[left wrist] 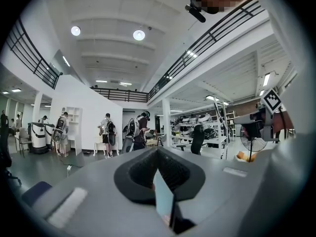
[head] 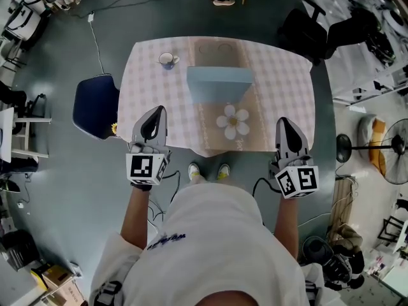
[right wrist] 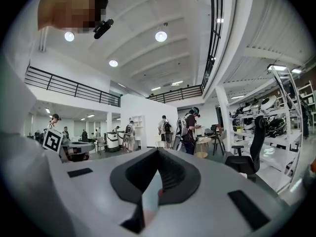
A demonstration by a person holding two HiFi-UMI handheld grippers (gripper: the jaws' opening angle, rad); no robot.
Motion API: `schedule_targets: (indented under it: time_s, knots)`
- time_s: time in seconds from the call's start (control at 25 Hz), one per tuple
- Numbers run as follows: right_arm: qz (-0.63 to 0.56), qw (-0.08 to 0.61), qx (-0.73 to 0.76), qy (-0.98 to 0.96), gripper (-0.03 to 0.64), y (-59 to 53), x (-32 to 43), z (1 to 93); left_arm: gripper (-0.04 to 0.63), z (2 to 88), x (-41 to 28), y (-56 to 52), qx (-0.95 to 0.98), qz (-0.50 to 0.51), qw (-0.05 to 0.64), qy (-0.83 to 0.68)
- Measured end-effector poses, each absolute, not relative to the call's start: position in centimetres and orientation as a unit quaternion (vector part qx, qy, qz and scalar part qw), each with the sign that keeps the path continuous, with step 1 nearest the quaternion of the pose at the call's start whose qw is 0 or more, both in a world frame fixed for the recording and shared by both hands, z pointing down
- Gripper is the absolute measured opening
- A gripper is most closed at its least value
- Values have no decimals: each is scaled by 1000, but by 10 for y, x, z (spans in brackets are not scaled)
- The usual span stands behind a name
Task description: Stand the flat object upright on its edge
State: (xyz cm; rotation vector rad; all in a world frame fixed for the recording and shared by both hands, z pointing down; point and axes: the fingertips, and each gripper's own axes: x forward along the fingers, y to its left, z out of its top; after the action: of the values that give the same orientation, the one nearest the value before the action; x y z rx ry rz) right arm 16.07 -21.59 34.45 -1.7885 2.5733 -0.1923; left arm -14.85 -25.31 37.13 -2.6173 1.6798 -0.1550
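Left tool (head: pixel 159 111) and right tool (head: pixel 282 122) are both clenched with nothing between their jaws. The person holds them at the near edge of the tabletop (head: pixel 280 88), left and right, and their tips point away from the person. The light blue flat box (head: pixel 218 85) sits mid-tabletop, well apart from both tools, and seems to stand on its edge. A flower-shaped mat (head: pixel 233 121) lies just before it, and a cup (head: pixel 167 60) stands at the far left corner.
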Motion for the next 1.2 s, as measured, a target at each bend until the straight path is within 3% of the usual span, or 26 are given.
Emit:
schedule_targets:
  time_s: [1.2]
  knots:
    - [-60, -13, -569, 820, 2, -214, 155, 354, 2, 369, -147, -251, -846, -43, 9, 531]
